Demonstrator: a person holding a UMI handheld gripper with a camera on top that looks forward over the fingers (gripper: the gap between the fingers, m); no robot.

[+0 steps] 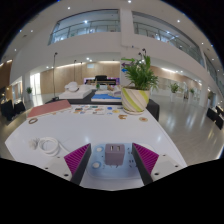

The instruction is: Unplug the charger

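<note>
A small grey-pink charger [115,154] stands upright between my fingers, on what looks like a white power strip [98,166] on the white table [60,132]. Two dark slots show on its face. My gripper [112,148] is open. The magenta pads [77,156] stand on either side of the charger with a gap at each side. A coiled white cable [45,146] lies on the table to the left of the fingers.
A potted green plant [137,95] in a striped pot stands beyond the fingers to the right. Small coloured items [100,112] and a ring-shaped thing [33,121] lie along the table's far side. Beyond is a large hall with sofas.
</note>
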